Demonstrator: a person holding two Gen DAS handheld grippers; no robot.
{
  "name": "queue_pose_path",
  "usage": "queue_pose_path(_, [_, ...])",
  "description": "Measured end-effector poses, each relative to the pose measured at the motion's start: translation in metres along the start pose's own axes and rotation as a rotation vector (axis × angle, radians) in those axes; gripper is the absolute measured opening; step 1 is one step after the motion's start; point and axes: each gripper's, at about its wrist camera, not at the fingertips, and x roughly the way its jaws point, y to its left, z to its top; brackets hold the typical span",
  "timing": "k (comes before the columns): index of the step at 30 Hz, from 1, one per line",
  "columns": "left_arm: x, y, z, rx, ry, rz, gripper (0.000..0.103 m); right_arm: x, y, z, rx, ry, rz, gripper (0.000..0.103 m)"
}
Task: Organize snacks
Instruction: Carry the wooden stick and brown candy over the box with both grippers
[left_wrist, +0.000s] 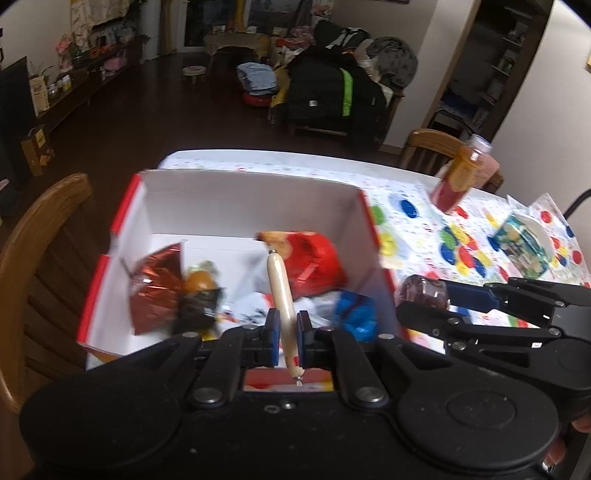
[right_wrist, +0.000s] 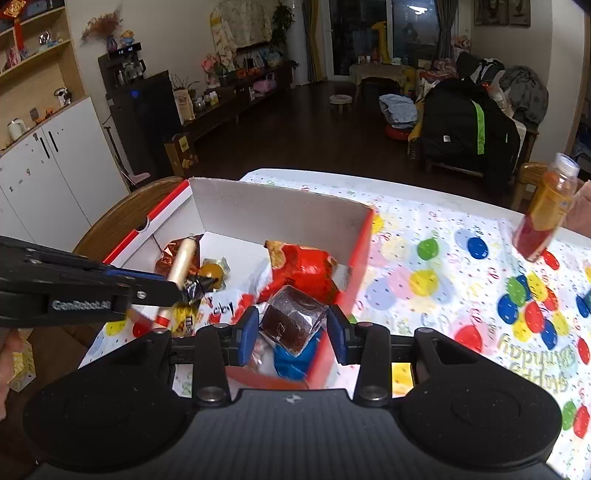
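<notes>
Blue pads line the left gripper (left_wrist: 287, 334), whose jaws are closed narrowly on a pale sausage stick (left_wrist: 281, 291), held upright between them above the near edge of the open box (left_wrist: 251, 199). In the right wrist view, the right gripper (right_wrist: 291, 332) is seen with its jaws set fairly wide, a brown wrapped cake (right_wrist: 293, 317) lying between the pads; whether both pads are pressed against the wrapper cannot be told. The cake is held over the near right corner of the box, just above a blue packet (right_wrist: 291, 360). Inside the white-walled, red-edged box are seen a red snack bag (left_wrist: 314, 258), a shiny copper-red foil bag (left_wrist: 155, 284), a dark packet with an orange round sweet (left_wrist: 199, 288) and some white wrappers beneath. The box is set on a table covered by a balloon-print cloth (right_wrist: 443, 280). To the right on the cloth, a blue-green snack packet (left_wrist: 522, 245) is laid, and farther back an orange-and-red drink bottle (left_wrist: 461, 173) is seen tilted. Wooden chairs (left_wrist: 40, 236) are placed at the table's edges, and a cluttered living room is visible beyond.
</notes>
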Motion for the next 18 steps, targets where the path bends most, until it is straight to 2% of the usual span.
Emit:
queue_pose_path(8, [0.018, 0.038, 0.018, 0.035, 0.002, 0.044, 0.006, 0.046, 0.014, 0.017, 0.008, 0.03, -0.005, 0.039])
queue_pose_path(18, [0.053, 0.044, 0.023, 0.081, 0.044, 0.025, 0.006, 0.082, 0.024, 0.022, -0.01, 0.086, -0.029, 0.039])
